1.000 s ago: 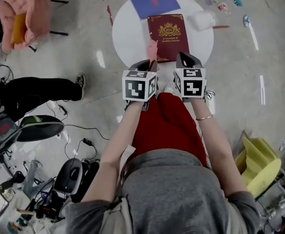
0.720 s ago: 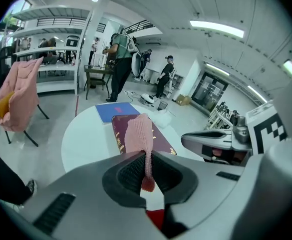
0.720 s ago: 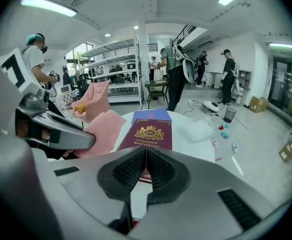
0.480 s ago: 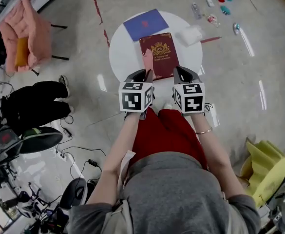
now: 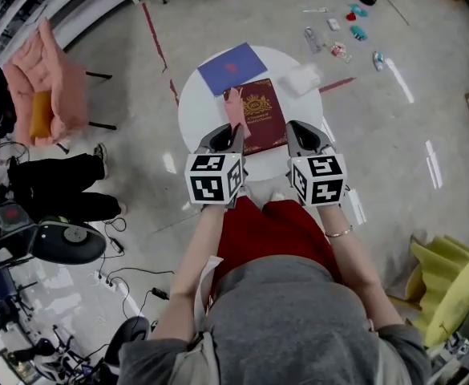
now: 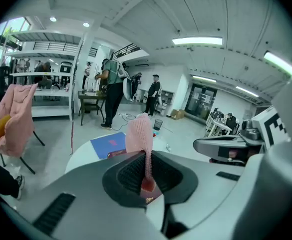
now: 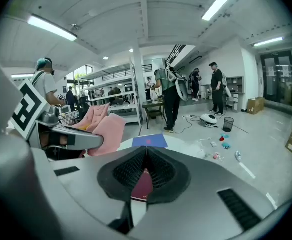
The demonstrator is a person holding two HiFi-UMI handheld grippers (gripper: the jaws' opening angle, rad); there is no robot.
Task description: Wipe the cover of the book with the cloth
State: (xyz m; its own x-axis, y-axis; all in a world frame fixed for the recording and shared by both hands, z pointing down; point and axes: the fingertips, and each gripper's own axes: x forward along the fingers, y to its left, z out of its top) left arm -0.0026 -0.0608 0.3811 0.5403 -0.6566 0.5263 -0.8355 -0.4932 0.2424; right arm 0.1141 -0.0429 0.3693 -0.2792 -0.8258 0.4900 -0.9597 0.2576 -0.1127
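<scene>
The left gripper, jaws clamped on a pink knitted cloth, and the right gripper, jaws pressed together and empty, sit mid-frame at the lower edge of the maroon gold-crested book lying on the round white table.

Glossy grey floor, ceiling strip lights

Head cam high, steeply down; L/R cams low, level, fwd; shared: round table
</scene>
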